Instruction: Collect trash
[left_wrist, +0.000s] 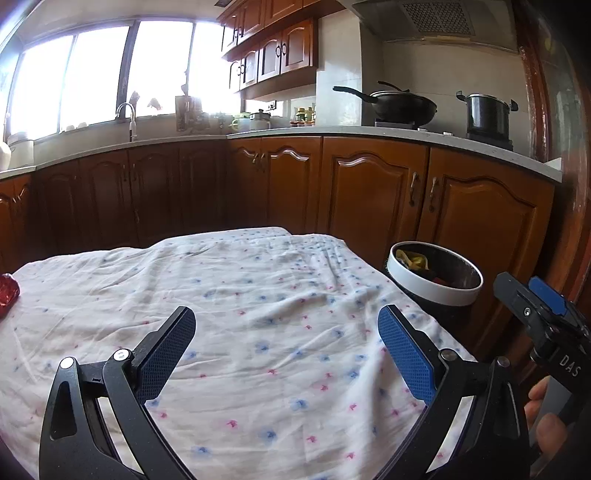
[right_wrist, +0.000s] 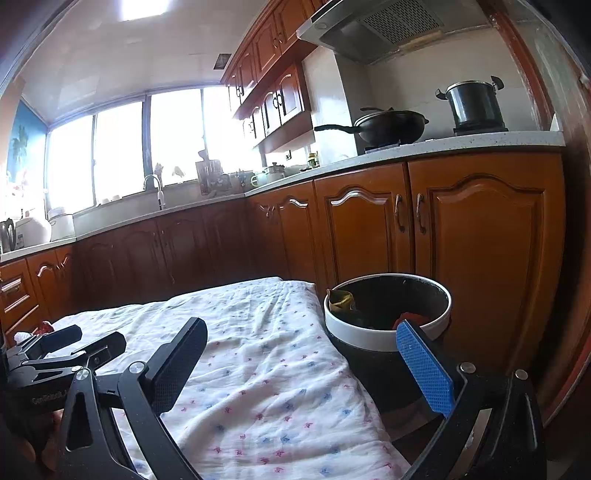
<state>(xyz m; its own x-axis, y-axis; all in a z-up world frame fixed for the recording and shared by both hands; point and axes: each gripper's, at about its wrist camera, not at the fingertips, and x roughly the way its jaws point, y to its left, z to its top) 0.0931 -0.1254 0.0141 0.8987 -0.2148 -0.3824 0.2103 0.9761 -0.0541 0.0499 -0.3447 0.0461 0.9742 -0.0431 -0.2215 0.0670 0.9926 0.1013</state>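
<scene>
A black trash bin with a white rim (left_wrist: 436, 291) stands beside the table's right edge, with yellow and red trash inside; it also shows in the right wrist view (right_wrist: 369, 339). A red shiny wrapper (left_wrist: 7, 293) lies at the table's far left edge, and a bit of red and white trash (right_wrist: 40, 328) shows at the left in the right wrist view. My left gripper (left_wrist: 286, 328) is open and empty above the floral tablecloth (left_wrist: 258, 295). My right gripper (right_wrist: 303, 345) is open and empty, near the bin. Each gripper shows in the other's view, the right (left_wrist: 543, 314) and the left (right_wrist: 74, 343).
Brown wooden cabinets (left_wrist: 369, 192) run behind the table under a white counter (left_wrist: 332, 131). A wok (left_wrist: 402, 105) and a pot (left_wrist: 487, 112) sit on the stove. A sink tap (left_wrist: 127, 114) stands under the bright windows.
</scene>
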